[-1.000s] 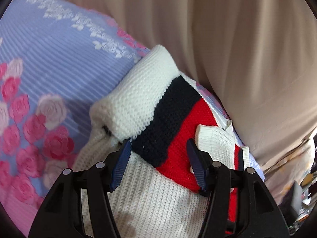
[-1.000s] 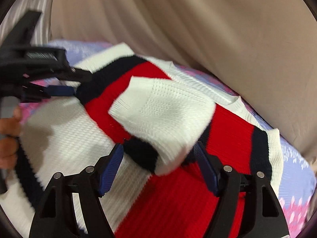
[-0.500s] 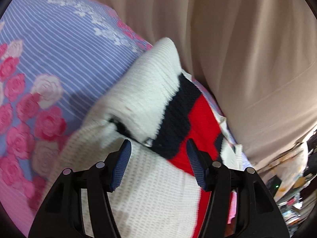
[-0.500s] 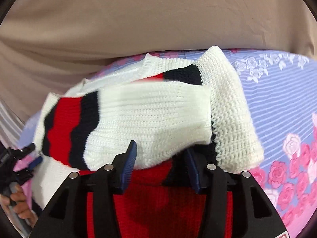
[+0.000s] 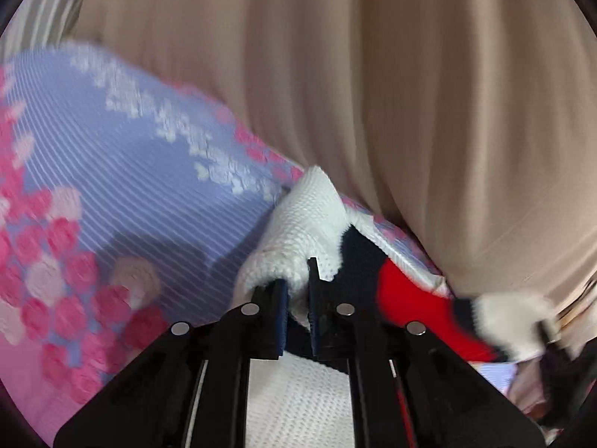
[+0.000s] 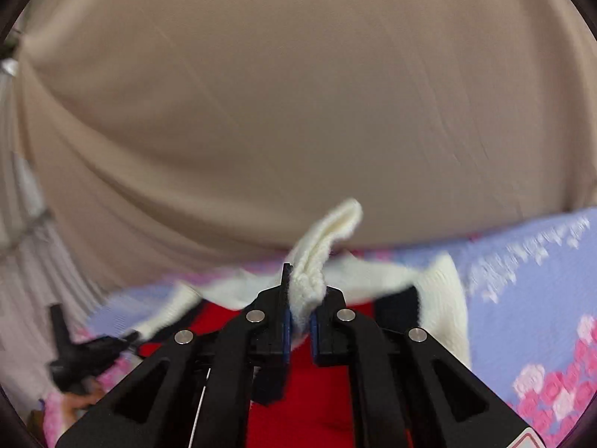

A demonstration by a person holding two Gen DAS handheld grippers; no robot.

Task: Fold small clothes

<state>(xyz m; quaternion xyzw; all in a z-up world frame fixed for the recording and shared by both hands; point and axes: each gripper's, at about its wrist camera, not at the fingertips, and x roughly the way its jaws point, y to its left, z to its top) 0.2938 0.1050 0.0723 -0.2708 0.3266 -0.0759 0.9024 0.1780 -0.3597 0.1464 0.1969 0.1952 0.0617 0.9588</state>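
**Both tongs pinch the knit sweater over the floral bedspread**

While the frames are streaked with blur, the materials read plainly enough. At the far left of the left wrist view lies the bedspread [image 5: 112,171], a finely ribbed lilac cloth printed with white sprigs and rounded pink roses; it looks soft and runs off the lower left edge. Right of it sits the sweater [image 5: 306,220], a chunky waffle-knit garment in white, with a navy band and then a red block further right, ending in a fuzzy white cuff. The left gripper [image 5: 296,313] has its black fingers with blue pads drawn nearly together, clamped on a bunched white fold of the sweater. Behind everything hangs a beige curtain [image 5: 410,93], smooth and falling in long vertical pleats, close against the far edge of the bedspread.

In the right wrist view, the left gripper [image 6: 86,351] shows dark and blurred at the far left. At centre, the right gripper [image 6: 300,317] is likewise almost closed on a thick white ribbed fold of the sweater [image 6: 321,246], which stands up in a rounded peak between the fingers. Red knit spreads below the fingers. To the right, bare bedspread [image 6: 530,280] lies beside the sweater, and the curtain [image 6: 298,93] fills the upper frame.
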